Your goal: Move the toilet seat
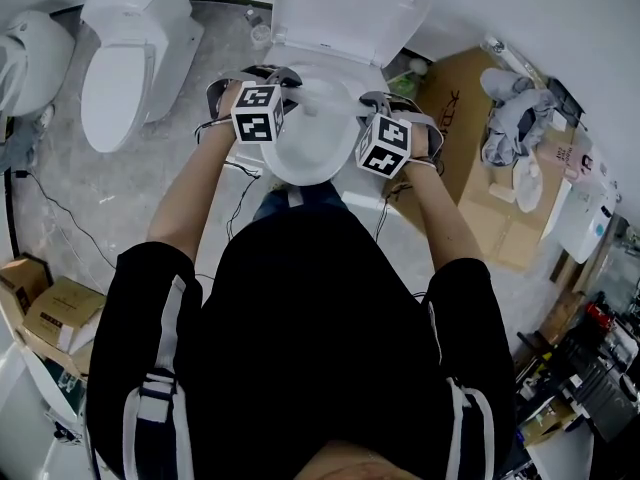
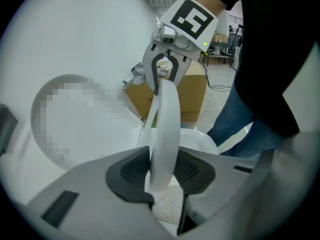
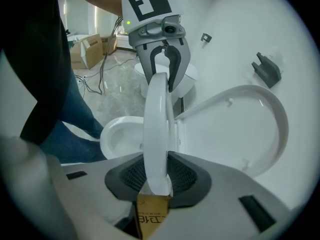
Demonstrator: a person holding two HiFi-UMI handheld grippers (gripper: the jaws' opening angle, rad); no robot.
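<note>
Pinching the toilet seat point(image 3: 156, 134) at its 2 side rims, left gripper point(image 2: 162, 176) and right gripper point(image 3: 157, 176) both clamped on it, partway above the bowl point(image 3: 117, 134) (lid point(image 3: 250, 129) upright behind). Probably stiff, glossy, slippery: best gripped mid-rim, evenly.

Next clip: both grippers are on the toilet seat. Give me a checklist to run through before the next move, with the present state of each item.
1. Left gripper pads pressing on the toilet seat: ok.
2. Right gripper pads pressing on the seat: ok.
3. Grips on opposite sides of the ring: ok, each gripper view shows the other gripper across it.
4. Lid raised out of the way: ok.
5. Seat lifted off the bowl: ok, it stands tilted well above the rim.
6. Hinge free to turn: cannot tell, it is hidden.
</note>
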